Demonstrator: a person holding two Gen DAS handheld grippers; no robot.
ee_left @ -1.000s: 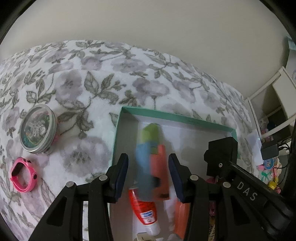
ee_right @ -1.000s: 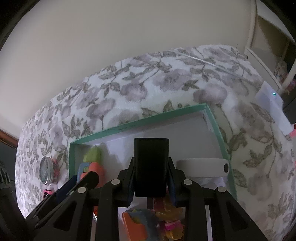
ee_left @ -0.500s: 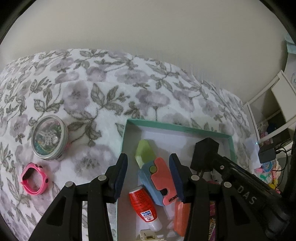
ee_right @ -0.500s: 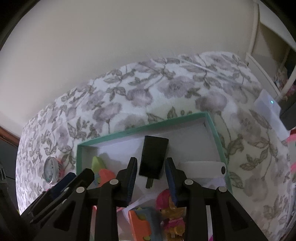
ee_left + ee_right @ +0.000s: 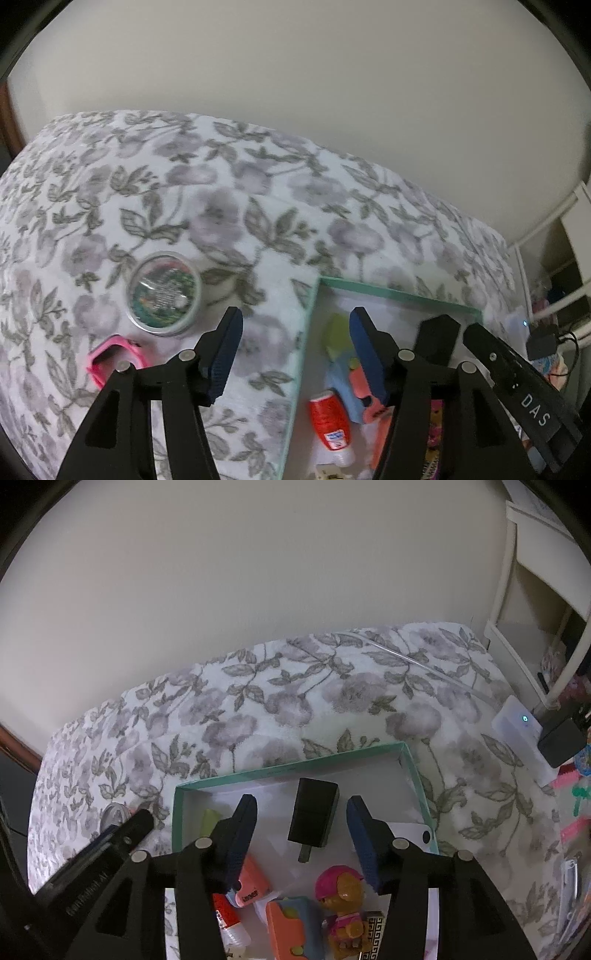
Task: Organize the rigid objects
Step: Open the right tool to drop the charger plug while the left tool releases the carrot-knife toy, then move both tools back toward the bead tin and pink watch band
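My box [image 5: 413,764] sits on the bedspread [image 5: 288,701]. Inside it: the charger [image 5: 314,816] near the far wall, the toy gun [image 5: 347,373] along the left wall, the tube [image 5: 330,421] in front of that, the figure [image 5: 341,897] in front of the charger. Left of the box, outside: the round tin [image 5: 162,293], with the wristband [image 5: 112,360] in front of it.

Left gripper [image 5: 295,354]: matte black angular frame, dark blue ribbed pads [image 5: 223,360], round silver screw heads along each arm. Right gripper [image 5: 301,840]: same build; seen at 4 o'clock in the left view, it bears white lettering "DAS".
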